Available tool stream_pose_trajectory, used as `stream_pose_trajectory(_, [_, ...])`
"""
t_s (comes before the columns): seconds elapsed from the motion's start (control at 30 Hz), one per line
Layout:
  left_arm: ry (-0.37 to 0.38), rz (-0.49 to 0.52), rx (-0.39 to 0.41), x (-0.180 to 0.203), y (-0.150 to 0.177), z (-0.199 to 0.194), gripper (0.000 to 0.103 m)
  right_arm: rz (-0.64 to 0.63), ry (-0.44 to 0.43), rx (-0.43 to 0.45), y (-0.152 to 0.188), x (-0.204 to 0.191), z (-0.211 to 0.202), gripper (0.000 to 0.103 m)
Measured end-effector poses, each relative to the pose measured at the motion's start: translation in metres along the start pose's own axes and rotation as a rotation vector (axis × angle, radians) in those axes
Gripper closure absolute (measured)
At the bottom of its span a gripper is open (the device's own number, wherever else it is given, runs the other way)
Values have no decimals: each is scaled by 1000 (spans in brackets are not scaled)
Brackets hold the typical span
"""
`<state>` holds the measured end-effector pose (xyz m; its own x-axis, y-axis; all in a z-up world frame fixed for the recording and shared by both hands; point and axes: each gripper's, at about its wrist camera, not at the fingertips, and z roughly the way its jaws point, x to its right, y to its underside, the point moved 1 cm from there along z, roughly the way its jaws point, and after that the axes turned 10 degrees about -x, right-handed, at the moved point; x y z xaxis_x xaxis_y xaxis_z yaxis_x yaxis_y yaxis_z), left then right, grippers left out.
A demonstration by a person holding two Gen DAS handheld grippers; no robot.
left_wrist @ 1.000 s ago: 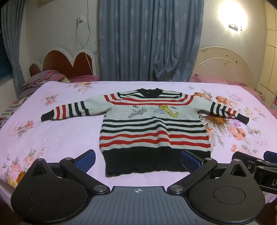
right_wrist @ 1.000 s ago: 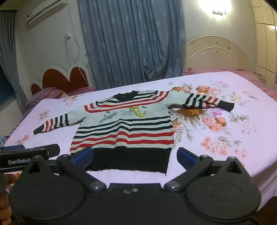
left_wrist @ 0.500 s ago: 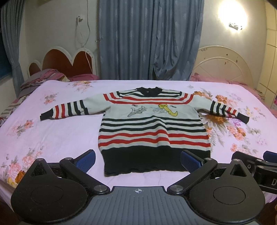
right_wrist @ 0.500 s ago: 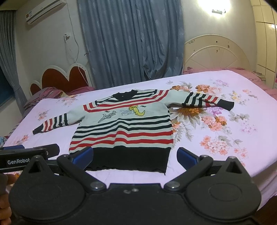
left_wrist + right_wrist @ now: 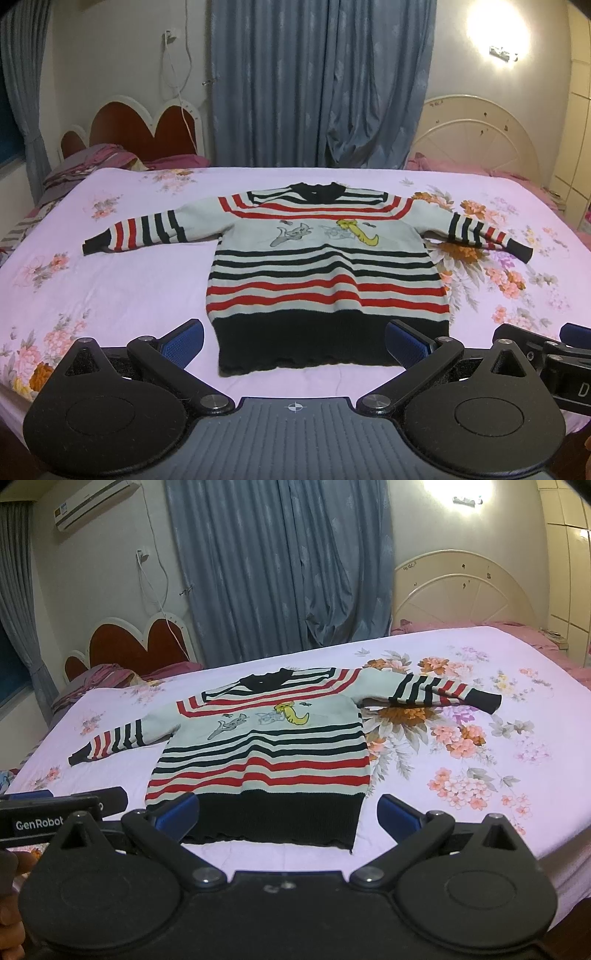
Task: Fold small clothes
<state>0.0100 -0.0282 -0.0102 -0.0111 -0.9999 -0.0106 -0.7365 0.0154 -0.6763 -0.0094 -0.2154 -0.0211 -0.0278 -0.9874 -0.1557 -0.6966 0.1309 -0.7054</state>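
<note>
Sweater (image 5: 325, 273): striped, flat and unfolded on the bed, sleeves spread left and right, dark hem nearest.
Left gripper (image 5: 294, 341): fingers spread wide, holding nothing, hovering just short of the hem.
Right gripper (image 5: 287, 814): fingers wide, gripping nothing, near the hem's right half.
Bed (image 5: 110, 280): pink floral sheet.
Curtain (image 5: 317, 81): blue, beyond the far edge.
Headboard (image 5: 136, 129): red, far left.

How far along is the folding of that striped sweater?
Barely begun. Done: the sweater lies flat on the bed, sleeves spread. In hand: nothing; the left gripper and right gripper hover open near its black hem. Left: every fold.
</note>
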Motion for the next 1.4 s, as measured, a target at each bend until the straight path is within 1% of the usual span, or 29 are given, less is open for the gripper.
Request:
stream_pose_trajectory(0.6, [-4,2,-20,0,-5,10,0,4,0,-13,0,3,11,1])
stream_pose_trajectory(1.2, [-8,10,-62,-7,-23,39,0,19,5,-59,-15,3,41,1])
stream_pose_trajectory(1.4, [-13,1,-74,-13,-31,56,0,11,14,-67,-22,-1,51,1])
